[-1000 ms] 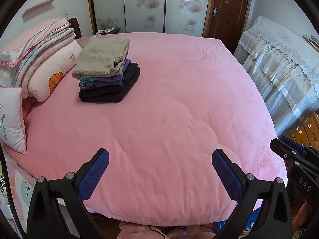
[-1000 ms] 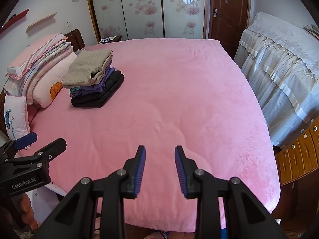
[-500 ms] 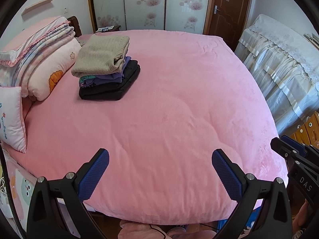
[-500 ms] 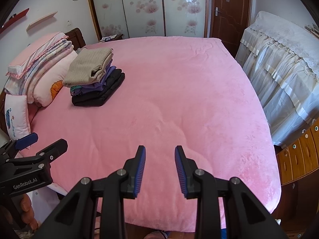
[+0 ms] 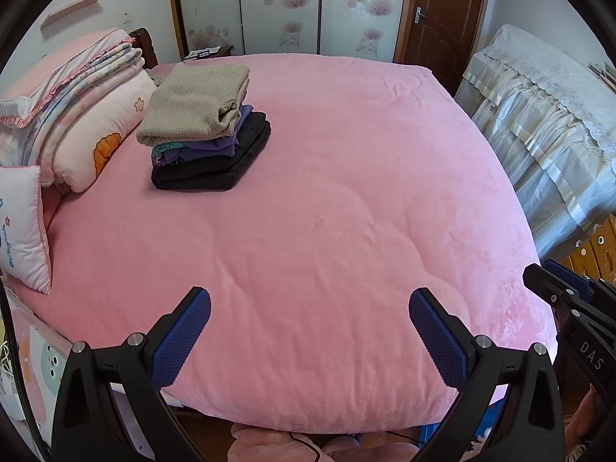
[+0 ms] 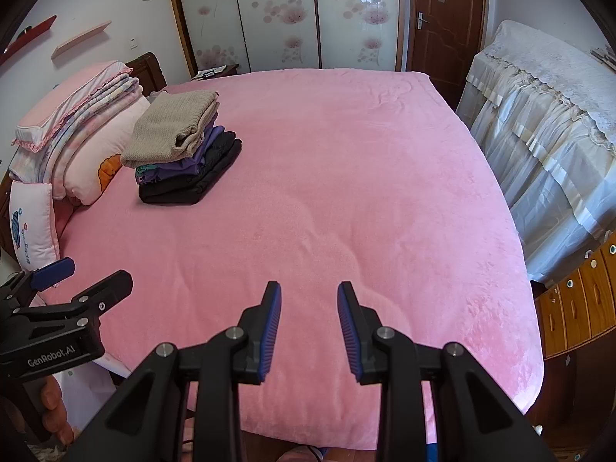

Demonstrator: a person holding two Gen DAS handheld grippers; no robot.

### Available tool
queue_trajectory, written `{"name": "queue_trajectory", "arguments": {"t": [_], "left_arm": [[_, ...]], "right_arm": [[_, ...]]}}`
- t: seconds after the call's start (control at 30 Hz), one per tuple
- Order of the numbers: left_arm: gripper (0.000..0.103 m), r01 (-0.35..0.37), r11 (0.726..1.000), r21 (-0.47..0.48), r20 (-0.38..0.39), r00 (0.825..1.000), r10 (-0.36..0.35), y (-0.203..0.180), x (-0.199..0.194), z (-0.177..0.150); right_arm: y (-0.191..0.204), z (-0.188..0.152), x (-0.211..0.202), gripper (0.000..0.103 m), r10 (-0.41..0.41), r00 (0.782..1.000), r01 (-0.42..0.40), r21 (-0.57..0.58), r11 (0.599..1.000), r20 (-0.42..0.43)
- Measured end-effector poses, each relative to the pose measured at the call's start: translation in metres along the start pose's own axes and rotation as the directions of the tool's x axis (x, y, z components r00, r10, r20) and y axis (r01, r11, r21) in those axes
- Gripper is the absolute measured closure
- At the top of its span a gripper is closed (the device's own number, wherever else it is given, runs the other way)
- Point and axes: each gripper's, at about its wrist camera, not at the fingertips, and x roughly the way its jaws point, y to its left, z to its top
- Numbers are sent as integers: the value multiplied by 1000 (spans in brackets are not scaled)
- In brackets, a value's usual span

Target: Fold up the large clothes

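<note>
Pink bed (image 5: 346, 192) with stacked folded clothes (image 5: 204, 134) near its pillows (image 5: 96, 131); a draped cabinet (image 5: 539, 115) stands beside it. Left gripper (image 5: 310, 327), jaws wide apart, and right gripper (image 6: 309, 323), jaws partly apart, both empty above the bed's near edge.

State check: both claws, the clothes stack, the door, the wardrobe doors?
left claw: open, empty
right claw: open, narrower, empty
clothes stack: folded, beige on top
door: closed
wardrobe doors: closed
</note>
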Motion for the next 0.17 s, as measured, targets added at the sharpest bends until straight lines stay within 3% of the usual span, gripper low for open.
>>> {"name": "queue_trajectory", "arguments": {"t": [0.17], "left_arm": [[0,0,1000,-1,-7,1000,0,-1,2,-1]], "right_arm": [[0,-1,0,73,2,1000,-2,0,1000,-2]]}}
